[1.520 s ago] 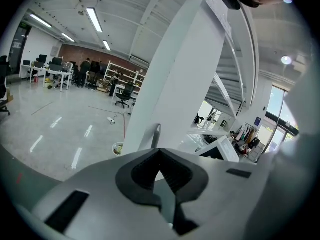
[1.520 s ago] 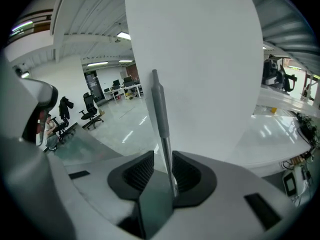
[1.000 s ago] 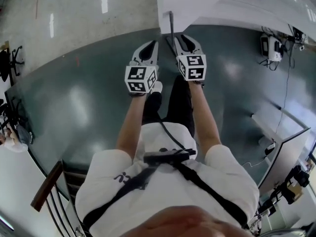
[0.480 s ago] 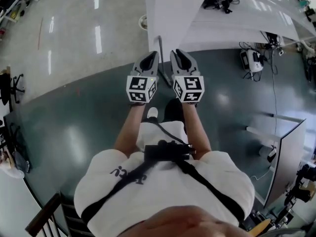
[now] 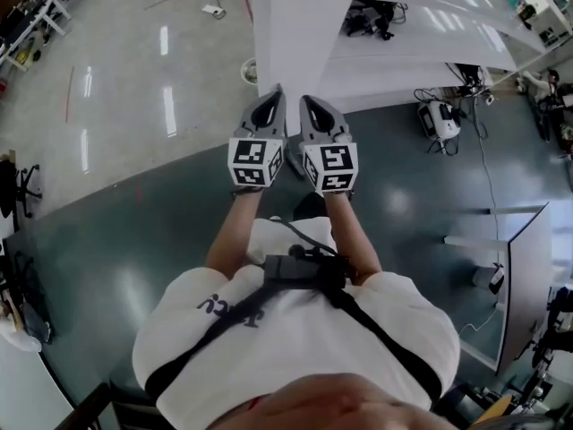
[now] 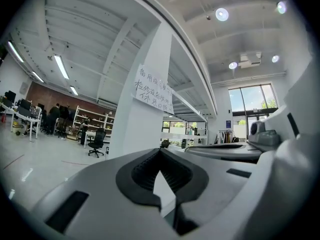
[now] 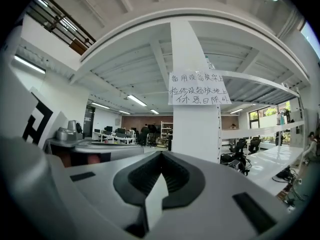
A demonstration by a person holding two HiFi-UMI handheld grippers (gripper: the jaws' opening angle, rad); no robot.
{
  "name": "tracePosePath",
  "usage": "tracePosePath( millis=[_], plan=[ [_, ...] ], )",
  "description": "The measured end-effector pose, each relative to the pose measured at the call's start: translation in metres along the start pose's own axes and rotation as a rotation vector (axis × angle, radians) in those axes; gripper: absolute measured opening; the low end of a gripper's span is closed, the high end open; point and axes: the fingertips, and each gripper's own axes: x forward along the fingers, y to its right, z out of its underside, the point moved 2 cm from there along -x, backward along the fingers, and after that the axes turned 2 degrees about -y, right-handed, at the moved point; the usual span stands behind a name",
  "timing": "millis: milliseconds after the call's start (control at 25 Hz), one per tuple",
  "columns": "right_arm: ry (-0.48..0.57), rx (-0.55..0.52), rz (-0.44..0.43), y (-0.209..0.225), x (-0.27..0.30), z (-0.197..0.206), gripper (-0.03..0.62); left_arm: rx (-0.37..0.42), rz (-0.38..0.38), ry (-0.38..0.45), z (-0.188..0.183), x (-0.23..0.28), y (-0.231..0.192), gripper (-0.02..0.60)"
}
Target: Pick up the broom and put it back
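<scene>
Broom: not surely made out in any view. Head view shows only a thin dark strip (image 5: 293,163) in the gap between the two grippers, low against the foot of a white pillar (image 5: 295,34); whether that strip is the handle cannot be told. Neither gripper carries it.

Left gripper (image 5: 278,91): held out level in front of the person, just beside the other gripper, tips toward the pillar. Jaws closed tip to tip, nothing between them.

Right gripper (image 5: 305,100): level, parallel to the left, marker cube facing up. Jaws have just been closing and now meet at the tips, with nothing between them.

Pillar, further: bears a sheet of paper (image 7: 198,88) with handwritten characters, fixed high on the face toward the grippers.

Floor: dark green patch (image 5: 107,240) under the person, pale glossy floor (image 5: 134,79) beyond it.

Person: seen from above, white shirt (image 5: 295,339), black straps crossing the chest, both forearms stretched forward.

Surroundings: black office chair (image 6: 97,143) beyond the pillar to the left; white tables and cables to the right.
</scene>
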Motion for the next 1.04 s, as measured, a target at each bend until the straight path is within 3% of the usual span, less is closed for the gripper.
tracePosePath(
  millis=[520,720,1040],
  plan=[
    [0.051,0.022,0.087,0.007,-0.015,-0.014,0.008,0.031,0.043,0.034,-0.010,-0.007,0.013,0.009],
    [0.045,0.032,0.104,-0.002,-0.024,-0.009,0.008,0.004,0.054,0.036,-0.007,-0.008,0.006,0.009],
    [0.039,0.060,0.172,0.055,-0.032,0.000,0.008,0.007,0.112,-0.002,0.010,0.037,0.042,0.009]
  ],
)
